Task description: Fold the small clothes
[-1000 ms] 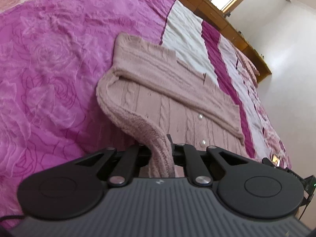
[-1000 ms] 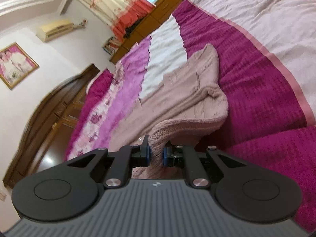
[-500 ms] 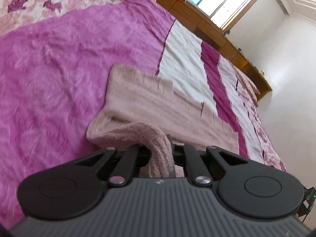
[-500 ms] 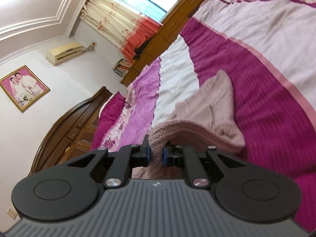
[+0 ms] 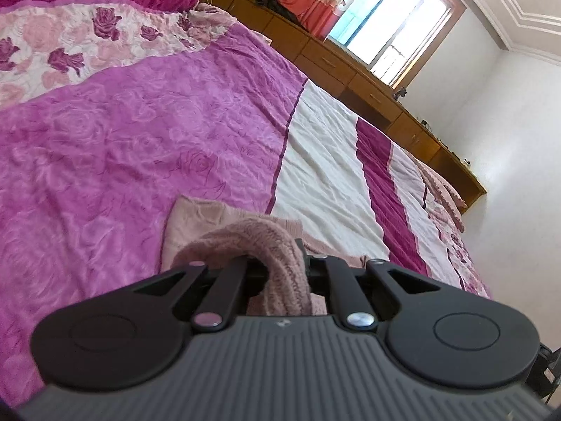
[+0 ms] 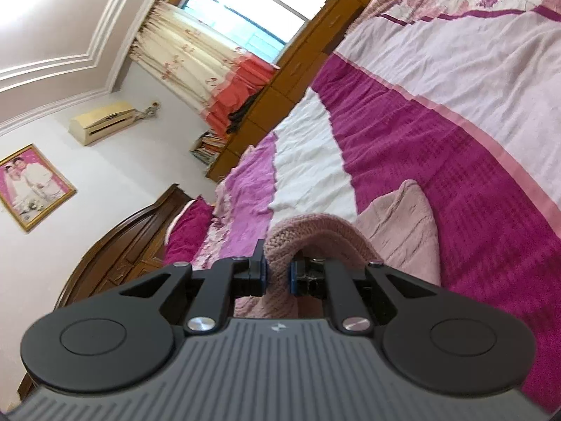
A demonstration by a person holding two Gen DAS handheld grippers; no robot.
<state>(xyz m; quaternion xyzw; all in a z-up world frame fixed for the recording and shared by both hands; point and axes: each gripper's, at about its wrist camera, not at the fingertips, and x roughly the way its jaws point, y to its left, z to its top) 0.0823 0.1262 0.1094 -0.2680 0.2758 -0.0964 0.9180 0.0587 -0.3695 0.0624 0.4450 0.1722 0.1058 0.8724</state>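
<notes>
Left gripper (image 5: 280, 266) jaws clamp pink sweater (image 5: 196, 217) edge; right gripper (image 6: 277, 273) jaws grip it too; rest on bed (image 5: 122, 147).

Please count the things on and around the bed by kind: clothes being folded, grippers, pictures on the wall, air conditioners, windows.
Pink knitted sweater: 1, clamped by both grippers
Grippers: 2, left gripper and right gripper
Framed picture: 1
Air conditioner: 1
Window: 1
Total: 6
</notes>
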